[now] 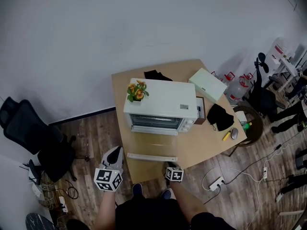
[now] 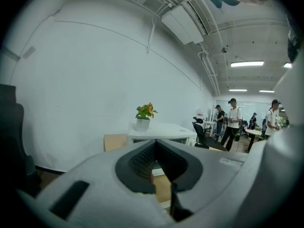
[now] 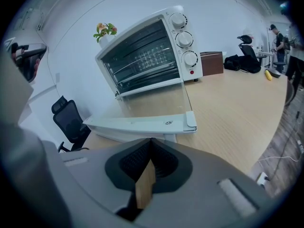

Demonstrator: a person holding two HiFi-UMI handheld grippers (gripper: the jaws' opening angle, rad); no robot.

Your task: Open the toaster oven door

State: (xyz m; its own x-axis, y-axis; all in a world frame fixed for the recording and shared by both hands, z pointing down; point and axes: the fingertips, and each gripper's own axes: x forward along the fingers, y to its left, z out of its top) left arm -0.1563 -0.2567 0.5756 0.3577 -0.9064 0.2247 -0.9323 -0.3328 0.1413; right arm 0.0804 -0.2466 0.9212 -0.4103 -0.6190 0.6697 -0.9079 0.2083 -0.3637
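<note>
A white toaster oven [image 1: 160,104] stands on a wooden table [image 1: 211,143] with its glass door [image 1: 151,145] folded down flat; the door's white handle bar [image 1: 151,157] lies toward the front edge. The right gripper view shows the oven [image 3: 147,51] with three knobs, the lowered door [image 3: 152,103] and the handle [image 3: 142,124] just past my right gripper [image 3: 151,144], which is shut and empty. My left gripper [image 2: 156,144] is shut too, left of the table's front corner, with the oven [image 2: 164,129] partly hidden behind it. In the head view the left gripper [image 1: 115,153] and right gripper [image 1: 171,165] hang at the front edge.
A potted plant [image 1: 136,91] sits on the oven's top. A white box [image 1: 207,84], a brown box [image 1: 200,110], black cloth [image 1: 219,116] and a mouse [image 1: 234,133] lie to the right. A black office chair [image 1: 33,133] stands left; a power strip [image 1: 216,182] lies on the floor.
</note>
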